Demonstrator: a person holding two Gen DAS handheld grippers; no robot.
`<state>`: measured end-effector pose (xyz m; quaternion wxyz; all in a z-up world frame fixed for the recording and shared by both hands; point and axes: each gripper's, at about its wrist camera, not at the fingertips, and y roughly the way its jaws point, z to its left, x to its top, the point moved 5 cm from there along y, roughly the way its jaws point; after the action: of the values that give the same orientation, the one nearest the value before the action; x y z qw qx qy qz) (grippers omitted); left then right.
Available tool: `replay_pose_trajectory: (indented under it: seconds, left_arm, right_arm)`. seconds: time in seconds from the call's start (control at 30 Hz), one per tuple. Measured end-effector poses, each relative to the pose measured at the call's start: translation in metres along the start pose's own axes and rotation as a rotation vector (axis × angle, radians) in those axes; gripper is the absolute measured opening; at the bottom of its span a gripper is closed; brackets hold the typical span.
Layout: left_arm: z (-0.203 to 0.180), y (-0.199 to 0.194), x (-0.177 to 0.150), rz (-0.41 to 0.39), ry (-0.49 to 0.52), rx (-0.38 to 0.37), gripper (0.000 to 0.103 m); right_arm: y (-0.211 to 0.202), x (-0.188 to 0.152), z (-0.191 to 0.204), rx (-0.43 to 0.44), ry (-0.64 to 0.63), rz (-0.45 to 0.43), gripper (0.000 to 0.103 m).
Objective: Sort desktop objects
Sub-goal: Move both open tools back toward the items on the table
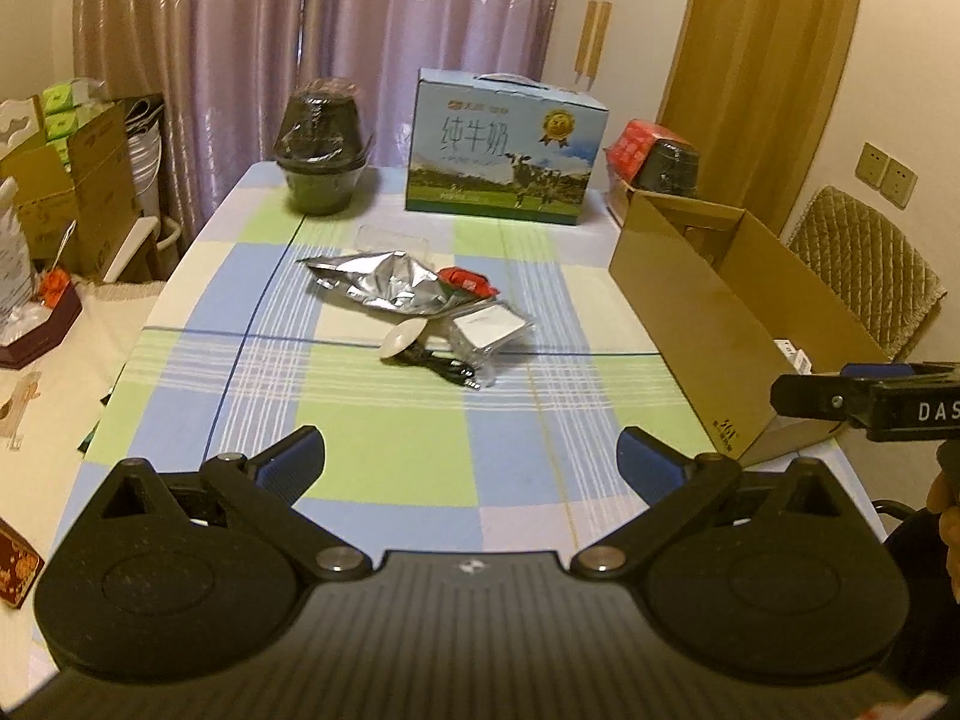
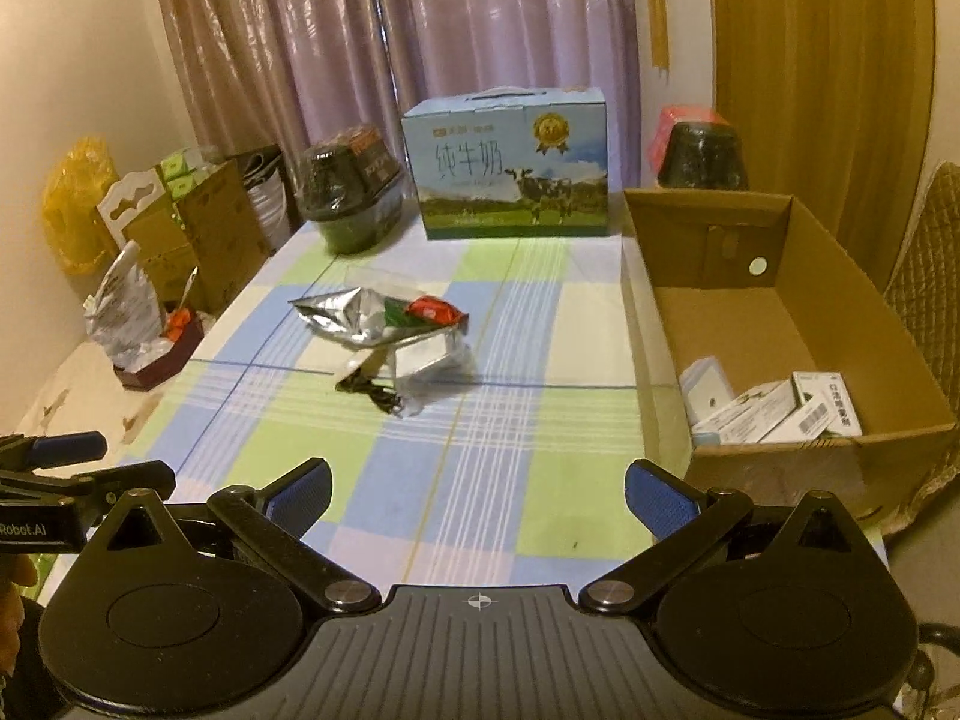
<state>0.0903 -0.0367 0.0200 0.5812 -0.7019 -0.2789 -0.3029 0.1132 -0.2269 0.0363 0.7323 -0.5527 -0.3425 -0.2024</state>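
A small pile lies mid-table: a crumpled silver foil bag point(image 1: 378, 285) point(image 2: 345, 315), a red snack packet point(image 1: 465, 281) point(image 2: 433, 311), a white box in clear wrap point(image 1: 487, 330) point(image 2: 423, 357), a white round disc point(image 1: 403, 338) and a black cable point(image 1: 447, 367) point(image 2: 372, 390). An open cardboard box point(image 1: 690, 324) point(image 2: 774, 324) at the table's right holds several small white boxes point(image 2: 774, 411). My left gripper point(image 1: 471, 462) is open and empty above the near table. My right gripper point(image 2: 477, 495) is open and empty, left of the box's near corner.
A blue milk carton point(image 1: 504, 147) point(image 2: 510, 165) and a dark wrapped pot point(image 1: 321, 144) point(image 2: 351, 195) stand at the table's far edge. Another dark pot point(image 2: 702, 156) sits behind the cardboard box. Boxes and bags crowd the left side point(image 2: 150, 276). A quilted chair point(image 1: 864, 264) is at right.
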Motion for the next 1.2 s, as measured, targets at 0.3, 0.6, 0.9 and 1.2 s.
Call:
replay_pose_trajectory:
  seconds: [0.3, 0.6, 0.9, 1.2]
  left_arm:
    - [0.008, 0.003, -0.002, 0.011, 0.013, 0.004, 0.102]
    - [0.013, 0.014, 0.003, 0.024, 0.049, 0.001, 0.102]
    - [0.023, 0.038, 0.008, 0.044, 0.102, 0.007, 0.102]
    - [0.040, 0.076, 0.021, 0.066, 0.123, 0.009, 0.102]
  right_arm:
    - [0.006, -0.003, 0.000, 0.010, 0.005, 0.013, 0.101]
    - [0.017, -0.002, 0.002, 0.021, 0.000, 0.025, 0.101]
    - [0.035, 0.007, 0.003, 0.031, -0.009, 0.023, 0.101]
    - [0.074, 0.020, 0.011, 0.037, -0.044, 0.034, 0.101]
